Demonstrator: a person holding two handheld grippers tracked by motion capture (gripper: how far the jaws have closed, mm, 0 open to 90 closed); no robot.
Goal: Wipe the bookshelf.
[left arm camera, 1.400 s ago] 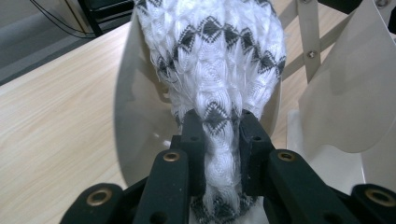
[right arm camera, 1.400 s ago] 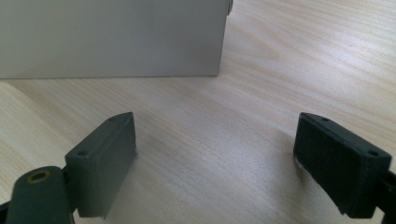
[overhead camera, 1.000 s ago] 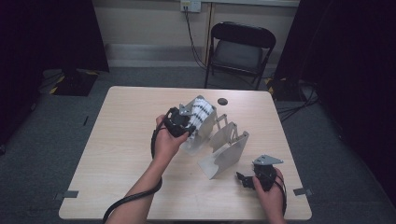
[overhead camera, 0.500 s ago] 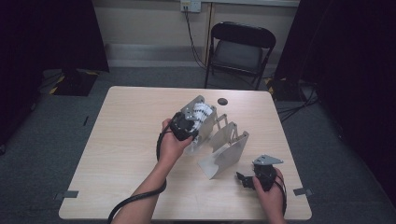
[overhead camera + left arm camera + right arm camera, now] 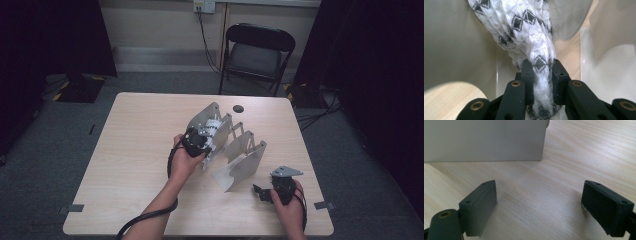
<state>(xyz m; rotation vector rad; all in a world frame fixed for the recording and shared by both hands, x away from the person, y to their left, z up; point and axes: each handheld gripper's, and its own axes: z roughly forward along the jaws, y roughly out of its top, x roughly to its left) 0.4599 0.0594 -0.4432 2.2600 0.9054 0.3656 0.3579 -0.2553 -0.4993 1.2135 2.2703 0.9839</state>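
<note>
Knitted diamond-patterned sock (image 5: 534,42) between grey dividers (image 5: 454,45)

White sock with black diamonds, bunched in the grey rack

The sock (image 5: 534,42) is white knit with black diamond marks, gathered into a narrow, rumpled roll. It hangs between 2 pale grey panels of the folding rack (image 5: 240,160), which stands near the middle of the wooden table.
</note>
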